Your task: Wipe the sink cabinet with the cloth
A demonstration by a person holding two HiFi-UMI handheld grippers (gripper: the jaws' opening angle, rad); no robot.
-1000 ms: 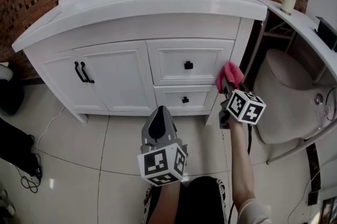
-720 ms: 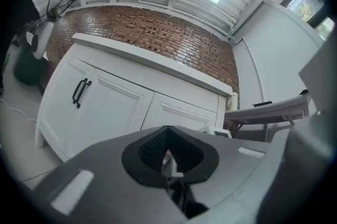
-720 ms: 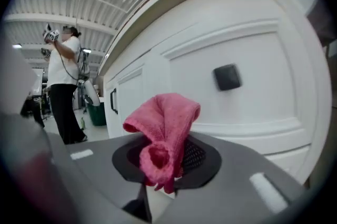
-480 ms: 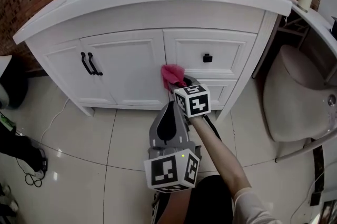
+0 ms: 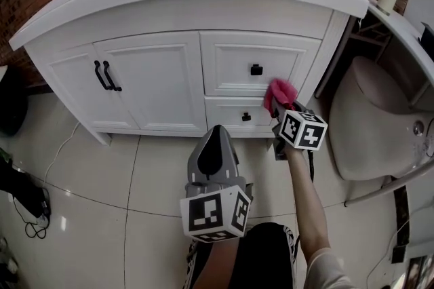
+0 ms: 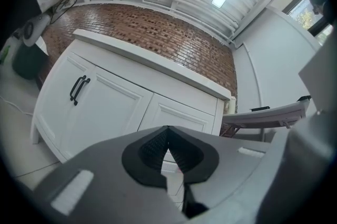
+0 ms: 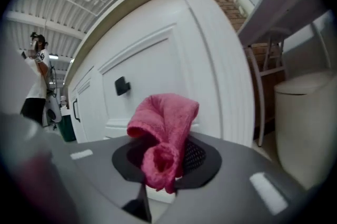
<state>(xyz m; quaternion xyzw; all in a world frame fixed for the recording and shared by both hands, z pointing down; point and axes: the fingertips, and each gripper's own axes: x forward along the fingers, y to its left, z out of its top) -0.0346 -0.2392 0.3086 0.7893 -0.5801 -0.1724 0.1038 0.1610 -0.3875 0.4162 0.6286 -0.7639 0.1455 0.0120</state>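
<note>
Right tongs [image 5: 283, 106] are out in front, clamped tight on a crumpled pink terry cloth [image 5: 278, 91]; the wad bulges up from between the jaws. The cloth sits at the right end of the white sink cabinet [image 5: 149, 84], by the lower right corner of the upper drawer, just right of that drawer's square black knob [image 5: 256, 69]. Whether it presses the paint, I can't say. Left tongs [image 5: 215, 133] hang low and back over the pale tiled floor [image 5: 88, 199], jaws closed tip to tip with nothing between them, pointing at the cabinet's base.
</note>
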